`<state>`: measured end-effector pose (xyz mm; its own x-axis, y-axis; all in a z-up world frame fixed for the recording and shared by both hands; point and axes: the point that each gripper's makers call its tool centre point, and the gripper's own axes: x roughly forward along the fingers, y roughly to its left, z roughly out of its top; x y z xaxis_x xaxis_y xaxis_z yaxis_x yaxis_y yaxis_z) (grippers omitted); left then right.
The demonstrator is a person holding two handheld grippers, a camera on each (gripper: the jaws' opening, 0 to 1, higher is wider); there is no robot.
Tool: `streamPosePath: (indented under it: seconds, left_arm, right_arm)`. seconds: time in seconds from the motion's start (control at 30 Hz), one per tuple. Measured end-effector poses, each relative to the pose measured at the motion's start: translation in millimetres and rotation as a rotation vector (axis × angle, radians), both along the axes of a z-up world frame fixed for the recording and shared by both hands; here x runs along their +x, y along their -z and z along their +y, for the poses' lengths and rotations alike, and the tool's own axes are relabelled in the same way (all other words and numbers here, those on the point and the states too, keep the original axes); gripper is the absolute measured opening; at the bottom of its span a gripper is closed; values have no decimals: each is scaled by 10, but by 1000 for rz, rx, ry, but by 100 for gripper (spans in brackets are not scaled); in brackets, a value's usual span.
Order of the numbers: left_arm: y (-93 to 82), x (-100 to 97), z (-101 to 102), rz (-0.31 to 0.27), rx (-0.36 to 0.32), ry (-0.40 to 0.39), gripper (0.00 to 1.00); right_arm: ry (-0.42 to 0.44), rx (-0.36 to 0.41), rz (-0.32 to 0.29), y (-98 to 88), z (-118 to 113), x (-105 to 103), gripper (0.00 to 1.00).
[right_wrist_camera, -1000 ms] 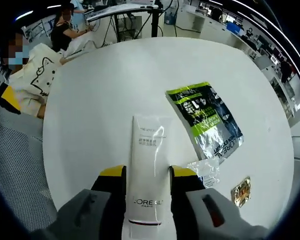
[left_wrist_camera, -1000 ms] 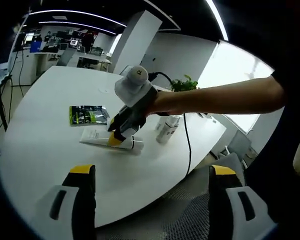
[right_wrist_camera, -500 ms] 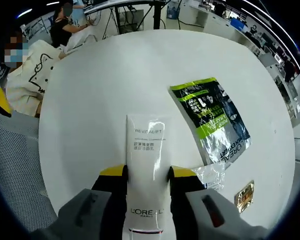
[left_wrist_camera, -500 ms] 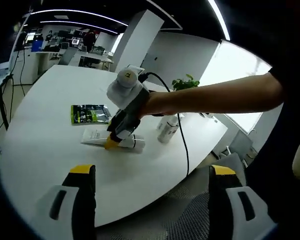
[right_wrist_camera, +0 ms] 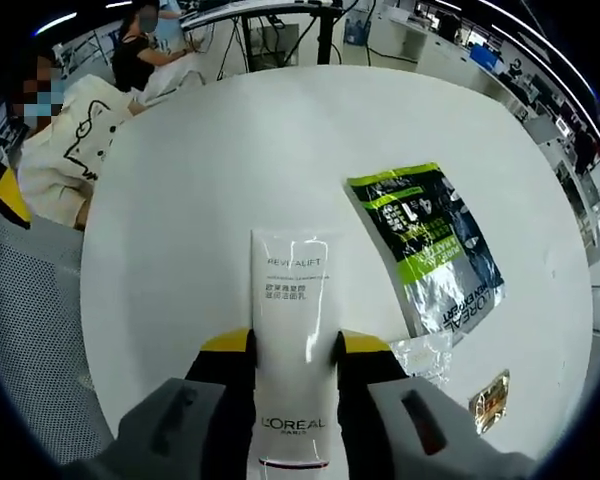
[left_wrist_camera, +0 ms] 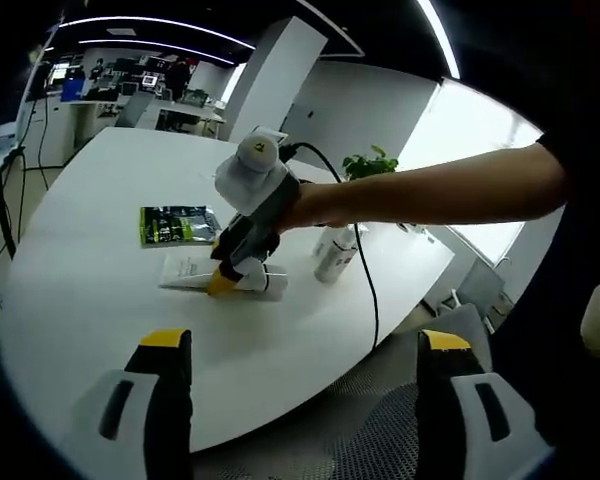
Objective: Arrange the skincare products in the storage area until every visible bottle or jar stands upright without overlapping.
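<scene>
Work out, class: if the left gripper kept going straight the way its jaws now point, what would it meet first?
Probably the bare white table. The left gripper hangs open near its edge, aimed across it roughly toward the white tube held by the right gripper. Depth is unclear.

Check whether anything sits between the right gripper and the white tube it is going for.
Nothing does. The right gripper already has its jaws on both sides of the white L'Oreal tube, which lies flat on the white table. The green sachet lies off to one side.

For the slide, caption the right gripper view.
Right tool shut on a white L'Oreal Revitalift tube lying beside a green sachet.
</scene>
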<state>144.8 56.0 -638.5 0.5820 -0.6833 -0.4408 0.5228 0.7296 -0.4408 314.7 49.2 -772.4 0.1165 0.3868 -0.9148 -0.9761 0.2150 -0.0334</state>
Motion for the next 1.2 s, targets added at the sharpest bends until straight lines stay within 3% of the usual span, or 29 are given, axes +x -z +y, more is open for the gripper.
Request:
streamPosePath:
  seconds: [0.5,1.2]
  left_arm:
    - [-22,9,7,-3,-5,-6,86]
    - [-176,161,17,-60,1,-2,85]
  right_arm:
    - [-10,56,-105,-77,11,44,28]
    - [169,307,-247,-758,-87,-43,28]
